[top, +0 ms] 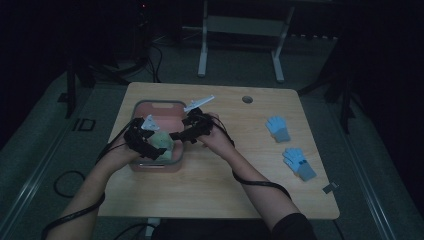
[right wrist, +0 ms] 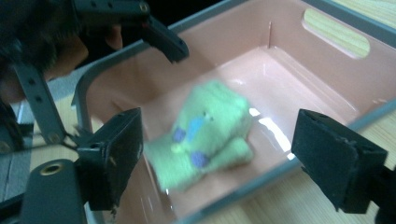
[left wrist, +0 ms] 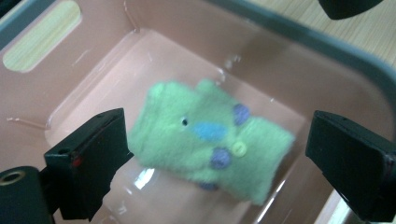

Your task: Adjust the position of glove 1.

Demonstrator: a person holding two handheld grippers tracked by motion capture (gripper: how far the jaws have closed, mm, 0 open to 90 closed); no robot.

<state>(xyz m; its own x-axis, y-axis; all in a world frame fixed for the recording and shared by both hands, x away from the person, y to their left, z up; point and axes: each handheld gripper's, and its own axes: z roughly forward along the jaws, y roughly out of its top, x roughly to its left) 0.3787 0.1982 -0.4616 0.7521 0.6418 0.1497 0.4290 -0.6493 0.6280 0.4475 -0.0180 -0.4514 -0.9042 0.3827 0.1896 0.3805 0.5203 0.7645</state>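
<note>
A green glove (top: 162, 141) with blue spots and a small button lies in the pink bin (top: 157, 104) at the table's left. It looks blurred in both gripper views. My left gripper (top: 158, 152) hovers over the bin's near left. In the left gripper view its jaws stand wide, either side of the glove (left wrist: 210, 140) without touching it. My right gripper (top: 178, 136) hangs over the bin's right rim, open as well. In the right gripper view the glove (right wrist: 205, 130) sits below and between the spread jaws, free of both.
Two light blue gloves (top: 278, 128) (top: 299, 163) lie on the wooden table (top: 225, 175) to the right. A round cable hole (top: 247, 99) sits near the far edge. A metal frame stands on the floor beyond the table.
</note>
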